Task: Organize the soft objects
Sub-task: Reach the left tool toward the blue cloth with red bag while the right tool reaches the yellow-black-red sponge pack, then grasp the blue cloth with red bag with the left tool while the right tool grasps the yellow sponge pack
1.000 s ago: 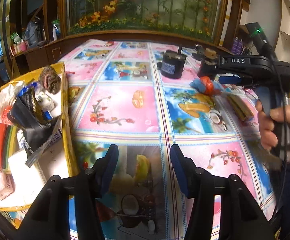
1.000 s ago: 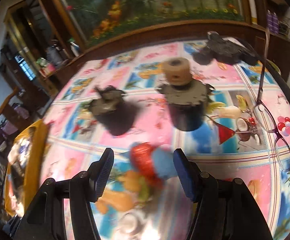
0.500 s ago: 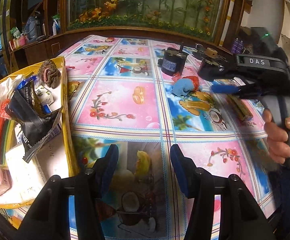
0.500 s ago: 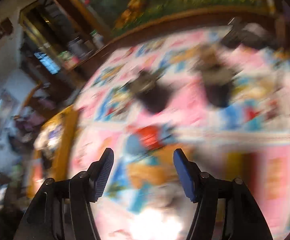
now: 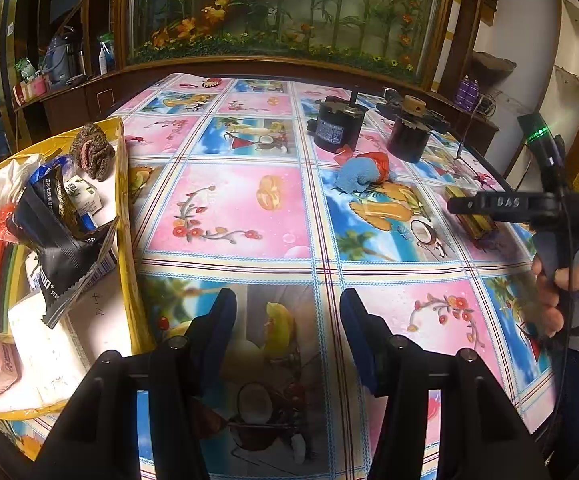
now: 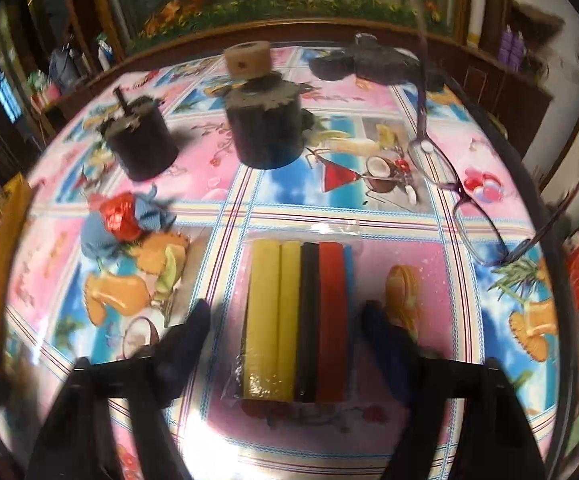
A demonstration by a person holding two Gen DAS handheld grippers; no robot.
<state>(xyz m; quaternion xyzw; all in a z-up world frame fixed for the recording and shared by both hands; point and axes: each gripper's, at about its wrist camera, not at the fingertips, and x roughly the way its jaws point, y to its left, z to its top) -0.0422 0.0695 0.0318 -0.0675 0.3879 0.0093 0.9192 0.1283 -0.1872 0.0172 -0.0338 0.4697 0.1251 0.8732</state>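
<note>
A clear-wrapped pack of foam strips (image 6: 297,320), yellow, black, red and blue, lies flat on the picture tablecloth. My right gripper (image 6: 285,328) hangs over it with a finger on each side; the jaws are closing and the pads stand clear of the pack. A blue cloth bundle with a red wrapper (image 6: 105,232) lies up and to the left, also seen in the left wrist view as the blue bundle (image 5: 355,174). My left gripper (image 5: 287,320) is open above bare tablecloth, holding nothing. The yellow box (image 5: 123,220) on its left holds several soft items.
Two black cylindrical motors (image 6: 141,148) (image 6: 267,132) stand behind the pack. A pair of glasses (image 6: 449,184) lies to the right near the table's edge. In the box sit a knitted scrubber (image 5: 93,152), a black packet (image 5: 57,240) and tissue packs. A hand (image 5: 569,292) grips the right tool's handle.
My right gripper swung right, away from the blue bundle, and tipped down over the foam strip pack, its jaws narrowing. The left gripper kept still.
</note>
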